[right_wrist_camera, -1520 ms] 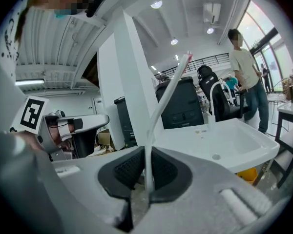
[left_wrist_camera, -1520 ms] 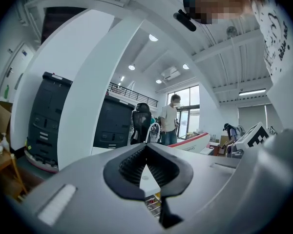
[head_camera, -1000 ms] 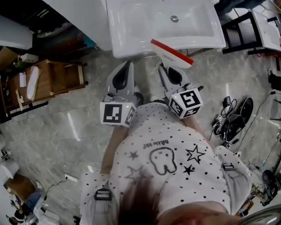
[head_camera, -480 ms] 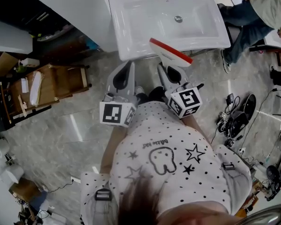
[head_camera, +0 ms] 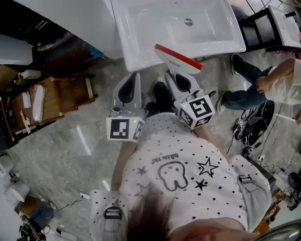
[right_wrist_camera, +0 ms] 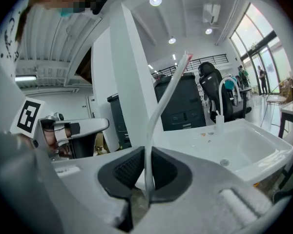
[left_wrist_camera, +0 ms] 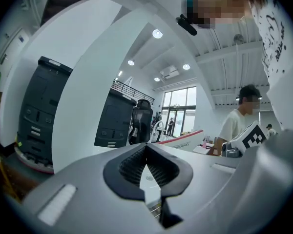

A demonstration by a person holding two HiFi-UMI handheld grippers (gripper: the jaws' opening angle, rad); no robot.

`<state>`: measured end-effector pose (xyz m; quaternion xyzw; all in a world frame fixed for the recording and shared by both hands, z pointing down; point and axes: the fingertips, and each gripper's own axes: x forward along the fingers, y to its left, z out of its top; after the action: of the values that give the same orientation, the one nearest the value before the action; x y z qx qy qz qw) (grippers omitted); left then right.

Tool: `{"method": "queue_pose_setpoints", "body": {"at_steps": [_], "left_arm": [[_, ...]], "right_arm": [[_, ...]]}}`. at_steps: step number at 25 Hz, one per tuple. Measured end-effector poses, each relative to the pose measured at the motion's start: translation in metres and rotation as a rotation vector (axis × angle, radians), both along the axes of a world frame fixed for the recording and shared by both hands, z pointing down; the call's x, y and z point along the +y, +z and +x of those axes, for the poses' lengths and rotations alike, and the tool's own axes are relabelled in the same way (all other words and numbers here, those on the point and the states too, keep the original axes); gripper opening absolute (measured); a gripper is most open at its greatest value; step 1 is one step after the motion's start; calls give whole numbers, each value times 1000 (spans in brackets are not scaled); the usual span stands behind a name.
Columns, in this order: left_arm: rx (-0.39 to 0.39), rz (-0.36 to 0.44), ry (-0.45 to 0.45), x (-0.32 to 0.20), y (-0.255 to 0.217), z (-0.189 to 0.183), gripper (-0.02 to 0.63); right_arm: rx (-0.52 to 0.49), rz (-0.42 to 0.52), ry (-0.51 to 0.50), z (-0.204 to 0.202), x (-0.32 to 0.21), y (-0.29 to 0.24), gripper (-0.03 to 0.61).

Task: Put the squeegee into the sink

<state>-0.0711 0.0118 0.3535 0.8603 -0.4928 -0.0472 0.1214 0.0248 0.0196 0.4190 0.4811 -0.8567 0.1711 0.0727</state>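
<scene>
The squeegee, white with a red blade, hangs over the front rim of the white sink. My right gripper is shut on its white handle part, just below it. In the right gripper view the squeegee rises as a thin white strip clamped between the pads, with the sink and its faucet beyond to the right. My left gripper stands beside the right one, in front of the sink's left corner, shut with nothing in it. In the left gripper view the squeegee shows to the right.
A wooden rack stands on the floor at left. A white panel adjoins the sink's left side. A black stool and a walking person are at right, with cables on the floor below them.
Both grippers have moved a little toward the sink, and the squeegee now overlaps its front rim more. The person at right has walked down along the stool.
</scene>
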Motion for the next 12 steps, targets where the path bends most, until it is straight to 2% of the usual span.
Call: {"method": "queue_pose_setpoints", "body": {"at_steps": [12], "left_arm": [[-12,2,-28,-45,-2,15,-1]], "right_arm": [[7,-32,-10,25,-43,4,23]]}}
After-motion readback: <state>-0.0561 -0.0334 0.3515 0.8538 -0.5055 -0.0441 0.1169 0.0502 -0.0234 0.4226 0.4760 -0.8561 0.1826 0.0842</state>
